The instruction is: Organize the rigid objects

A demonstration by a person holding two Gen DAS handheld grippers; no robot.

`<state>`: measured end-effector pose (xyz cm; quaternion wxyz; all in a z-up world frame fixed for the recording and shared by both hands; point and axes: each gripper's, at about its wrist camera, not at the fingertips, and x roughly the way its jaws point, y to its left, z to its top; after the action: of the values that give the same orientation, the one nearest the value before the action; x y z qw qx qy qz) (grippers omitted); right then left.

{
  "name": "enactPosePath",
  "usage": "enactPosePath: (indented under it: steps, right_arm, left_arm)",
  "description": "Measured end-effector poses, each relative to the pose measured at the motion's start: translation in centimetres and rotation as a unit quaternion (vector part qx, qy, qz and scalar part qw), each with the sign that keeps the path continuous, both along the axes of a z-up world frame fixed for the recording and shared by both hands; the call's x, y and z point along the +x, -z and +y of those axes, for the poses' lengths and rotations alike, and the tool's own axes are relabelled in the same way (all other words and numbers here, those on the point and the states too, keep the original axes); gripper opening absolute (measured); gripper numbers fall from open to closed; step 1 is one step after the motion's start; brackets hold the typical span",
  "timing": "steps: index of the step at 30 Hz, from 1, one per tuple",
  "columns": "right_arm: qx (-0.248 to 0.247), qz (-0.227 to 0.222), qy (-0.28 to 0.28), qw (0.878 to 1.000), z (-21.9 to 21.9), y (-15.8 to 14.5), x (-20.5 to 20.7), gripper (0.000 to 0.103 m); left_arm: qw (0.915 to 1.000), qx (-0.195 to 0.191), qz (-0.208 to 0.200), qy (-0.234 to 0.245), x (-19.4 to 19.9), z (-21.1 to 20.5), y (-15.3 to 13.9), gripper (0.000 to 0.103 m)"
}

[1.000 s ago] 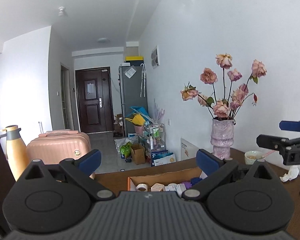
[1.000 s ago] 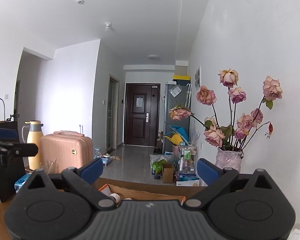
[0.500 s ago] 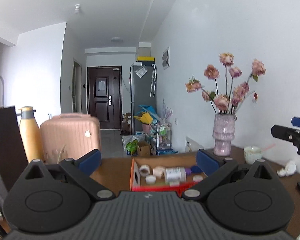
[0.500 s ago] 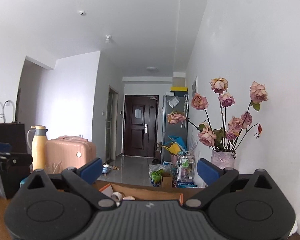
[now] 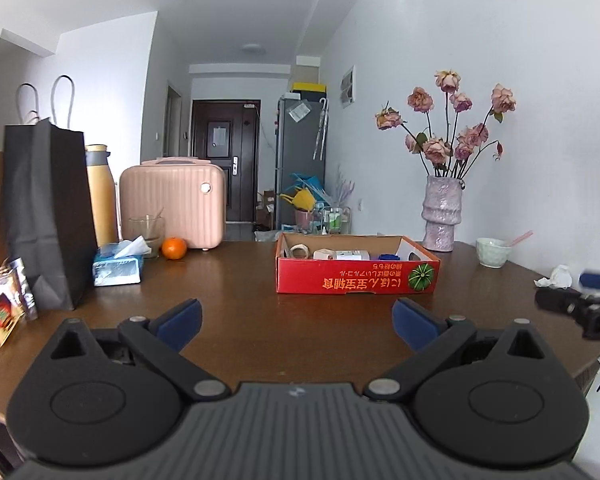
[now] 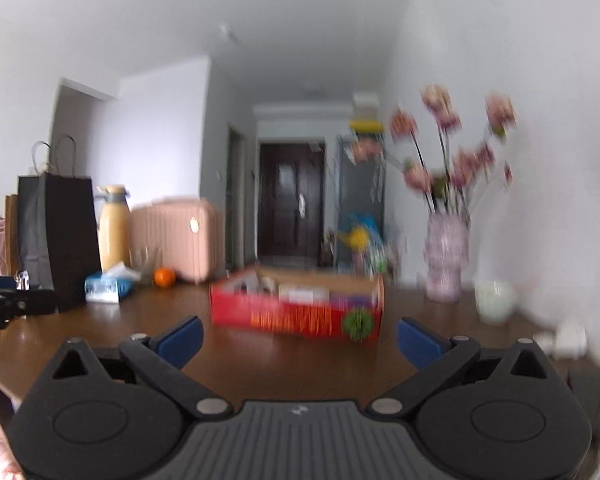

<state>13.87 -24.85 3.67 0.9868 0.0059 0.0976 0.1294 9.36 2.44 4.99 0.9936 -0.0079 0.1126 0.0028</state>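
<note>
Both grippers are hovering low over the brown desk [image 5: 240,320], the left gripper [image 5: 296,320] and right gripper [image 6: 298,340] each spreading empty fingers wide. Beyond them, the red cardboard box [image 5: 356,278] is holding tape rolls and small cartons; whether sorting is starting or finishing, I cannot judge.

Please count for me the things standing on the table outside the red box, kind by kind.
Paper bags: 2
Flask: 1
Suitcase: 1
Glass: 1
Orange: 1
Tissue pack: 1
Vase: 1
Bowl: 1
Total: 9
</note>
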Motion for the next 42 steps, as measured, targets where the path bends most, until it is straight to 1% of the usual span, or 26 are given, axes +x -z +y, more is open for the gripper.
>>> enactPosePath:
  steps: [2, 6, 8, 11, 14, 23, 27, 42]
  right_arm:
    - [0.014, 0.023, 0.000, 1.000, 0.3, 0.6, -1.3, 0.103]
    - [0.015, 0.020, -0.011, 1.000, 1.1, 1.0, -4.5, 0.103]
    - [0.015, 0.015, -0.018, 1.000, 1.5, 1.0, -5.4, 0.103]
    - [0.014, 0.004, -0.022, 1.000, 1.9, 0.8, -5.8, 0.103]
    - [0.026, 0.013, -0.022, 0.999, 1.6, 0.7, -5.4, 0.103]
    - [0.037, 0.038, -0.004, 0.999, 0.7, 1.0, -4.6, 0.103]
    - [0.025, 0.029, 0.000, 0.999, 1.0, 0.9, -4.8, 0.103]
    - [0.029, 0.022, -0.005, 0.999, 1.0, 1.0, -4.9, 0.103]
  left_arm:
    - [0.9999, 0.002, -0.008, -0.008, -1.6, -0.3, 0.8, 0.103]
    - [0.9987, 0.047, -0.018, 0.003, -3.1, -1.6, 1.3, 0.103]
    - [0.9980, 0.058, -0.024, 0.008, -3.2, -2.0, 1.0, 0.103]
    - [0.9984, 0.049, -0.026, 0.012, -3.0, -2.1, 0.9, 0.103]
    - [0.9989, 0.043, -0.014, 0.015, -2.7, -2.1, 1.0, 0.103]
    - [0.9988, 0.045, -0.017, 0.013, -2.7, -1.9, 1.0, 0.103]
    - [0.9988, 0.044, -0.018, 0.012, -2.8, -1.9, 0.9, 0.103]
    - [0.9989, 0.040, -0.019, 0.012, -2.8, -1.7, 0.8, 0.103]
